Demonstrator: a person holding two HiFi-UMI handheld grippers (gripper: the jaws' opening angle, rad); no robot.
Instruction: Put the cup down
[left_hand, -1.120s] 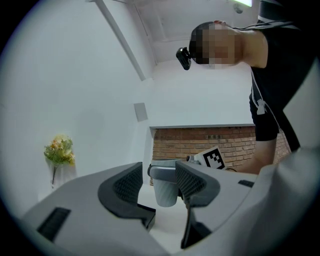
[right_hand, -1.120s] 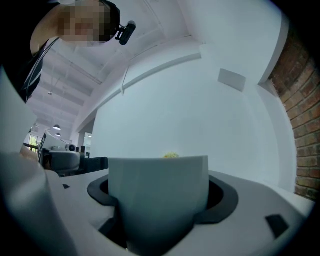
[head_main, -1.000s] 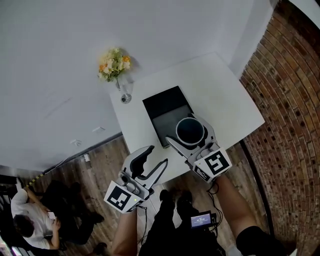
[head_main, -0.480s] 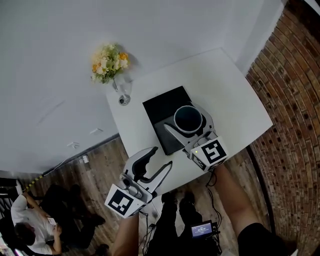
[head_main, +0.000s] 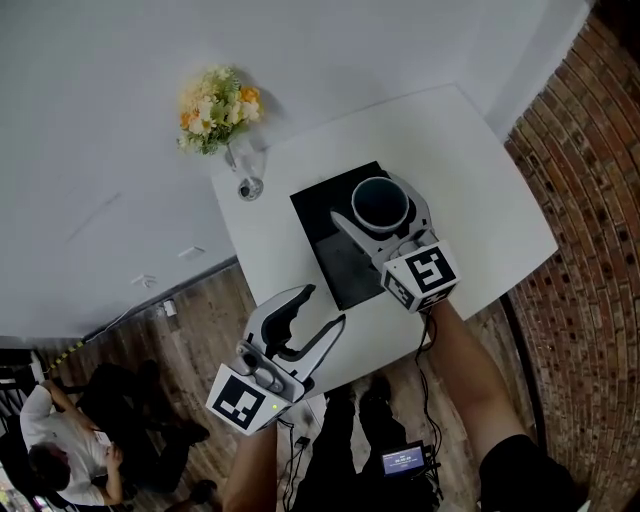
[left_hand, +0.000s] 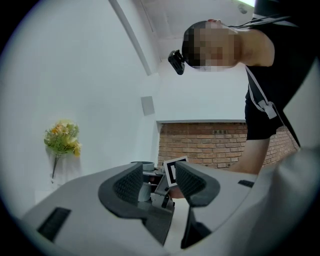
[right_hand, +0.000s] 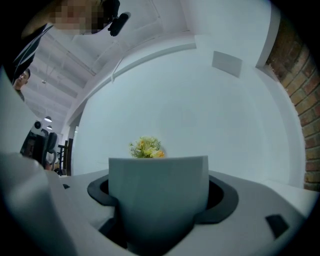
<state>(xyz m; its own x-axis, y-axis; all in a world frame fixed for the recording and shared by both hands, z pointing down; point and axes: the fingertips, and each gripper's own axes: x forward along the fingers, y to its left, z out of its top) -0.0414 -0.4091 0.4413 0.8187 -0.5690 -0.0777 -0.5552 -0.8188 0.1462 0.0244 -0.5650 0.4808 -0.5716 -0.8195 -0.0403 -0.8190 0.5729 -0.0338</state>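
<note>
Head view: right tongs (head_main: 376, 212) grip cup (head_main: 382, 197) above black mat (head_main: 316, 206); left tongs (head_main: 322, 306) released at table (head_main: 472, 190) edge.

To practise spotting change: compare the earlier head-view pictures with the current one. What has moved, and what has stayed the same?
The right gripper, jaws still shut on the grey cup, carried it from the black mat's near corner farther over the mat, toward the wall. Nothing was let go. The left gripper stayed open and empty off the white table's near edge.

Matt grey cup (right_hand: 157, 195), smooth white table (head_main: 475, 195) — rough brick wall (head_main: 590, 235)
</note>
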